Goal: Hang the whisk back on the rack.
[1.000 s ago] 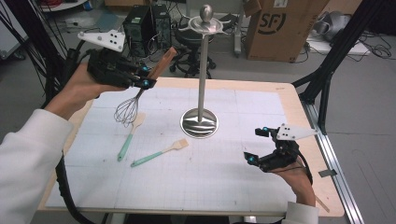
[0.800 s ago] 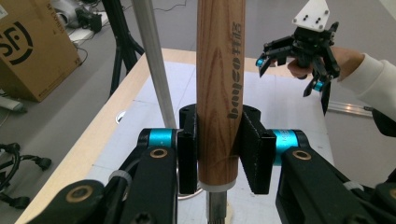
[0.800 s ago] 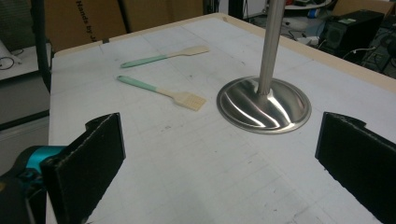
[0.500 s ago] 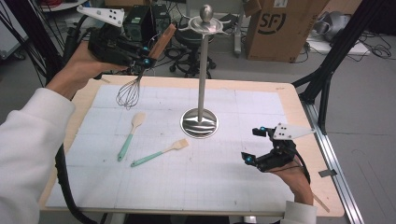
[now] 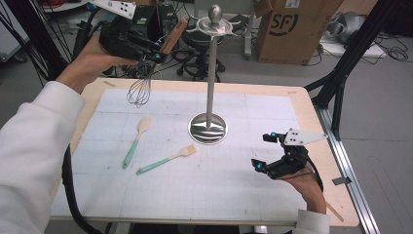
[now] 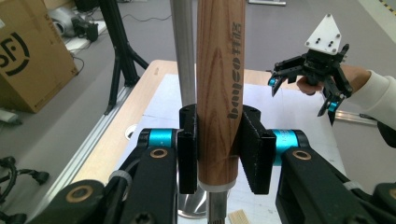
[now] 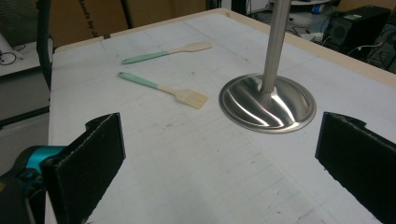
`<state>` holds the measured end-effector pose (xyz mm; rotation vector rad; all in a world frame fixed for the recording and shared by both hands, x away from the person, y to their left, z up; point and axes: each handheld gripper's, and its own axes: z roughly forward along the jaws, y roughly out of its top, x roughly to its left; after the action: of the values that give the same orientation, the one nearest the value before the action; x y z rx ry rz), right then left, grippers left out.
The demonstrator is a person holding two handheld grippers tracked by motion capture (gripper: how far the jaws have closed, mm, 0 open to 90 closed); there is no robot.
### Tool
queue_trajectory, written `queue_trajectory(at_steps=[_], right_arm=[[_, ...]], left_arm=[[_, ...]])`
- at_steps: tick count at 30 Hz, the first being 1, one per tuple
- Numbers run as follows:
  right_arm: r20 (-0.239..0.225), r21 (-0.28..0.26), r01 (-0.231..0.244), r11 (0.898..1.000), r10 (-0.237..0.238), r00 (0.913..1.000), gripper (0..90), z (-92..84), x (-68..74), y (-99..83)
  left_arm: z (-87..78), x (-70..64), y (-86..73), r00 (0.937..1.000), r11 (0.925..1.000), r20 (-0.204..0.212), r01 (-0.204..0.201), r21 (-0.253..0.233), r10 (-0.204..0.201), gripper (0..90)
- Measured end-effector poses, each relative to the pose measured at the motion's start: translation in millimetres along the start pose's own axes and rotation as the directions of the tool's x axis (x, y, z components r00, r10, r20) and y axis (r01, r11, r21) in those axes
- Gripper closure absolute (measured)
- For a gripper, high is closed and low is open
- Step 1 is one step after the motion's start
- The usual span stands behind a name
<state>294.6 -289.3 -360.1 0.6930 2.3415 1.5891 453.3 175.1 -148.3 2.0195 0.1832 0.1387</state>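
Two grippers are at work over a white gridded mat [image 5: 234, 195] on a wooden table [image 5: 311, 105]. The left gripper [image 5: 155, 51] is raised above the table's far left corner, and its jaws are clamped on the wooden handle of a whisk [image 5: 146, 80]. In the left gripper view the black pads [image 6: 252, 151] press on both sides of that handle [image 6: 219, 84], which stands upright between them and carries dark printed lettering. From above, the handle points up and to the right toward the top of the steel utensil stand [image 5: 209, 87], while the wire loops hang down over the mat's far left edge, clear of the surface. The stand's pole [image 6: 183, 51] rises just behind the handle in the left gripper view.

The right gripper [image 5: 265, 151] sits low at the near right of the mat with its jaws wide apart and nothing between them; its own view looks across the mat at the stand's shiny round base [image 7: 268, 102].

A wooden spoon with a mint-green handle [image 5: 136, 141] and a small wooden spatula with a matching handle [image 5: 168, 158] lie flat on the mat, left of the base and near each other without touching.
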Motion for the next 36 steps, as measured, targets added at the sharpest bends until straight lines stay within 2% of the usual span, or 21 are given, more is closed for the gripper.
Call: queue_trajectory(at_steps=[6,11,12,17,22,36], right_arm=[[0.004,0.002,-0.001,1.0,0.001,1.0,0.3,0.3,-1.0,0.0],[0.002,0.003,0.002,1.0,-0.002,1.0,0.3,0.6,0.0,0.1],[0.003,0.003,0.005,1.0,-0.005,1.0,0.3,0.9,-0.3,0.1],[0.001,0.006,0.0,1.0,0.0,1.0,0.2,1.1,-0.4,-0.1],[0.007,0.002,0.0,1.0,0.0,1.0,0.3,-0.2,-1.3,-0.4],[0.002,0.004,-0.005,1.0,0.005,1.0,0.3,-0.3,-0.9,-0.6]], left_arm=[[2.1,2.8,0.5,0.9998,1.0,0.021,-0.002,-0.005,0.002,70.5],[5.6,4.4,-0.1,1.0,1.0,0.005,0.0,0.006,0.0,70.5],[6.2,5.0,-0.3,0.9999,1.0,0.017,0.002,-0.001,-0.002,70.5],[9.0,7.8,-1.8,0.9999,1.0,0.009,0.005,0.008,-0.005,70.5],[12.4,8.5,-1.8,0.9998,1.0,0.018,0.003,0.006,-0.004,70.5],[36.1,8.0,-3.2,0.9989,0.9996,0.047,0.003,0.027,-0.004,70.5]])
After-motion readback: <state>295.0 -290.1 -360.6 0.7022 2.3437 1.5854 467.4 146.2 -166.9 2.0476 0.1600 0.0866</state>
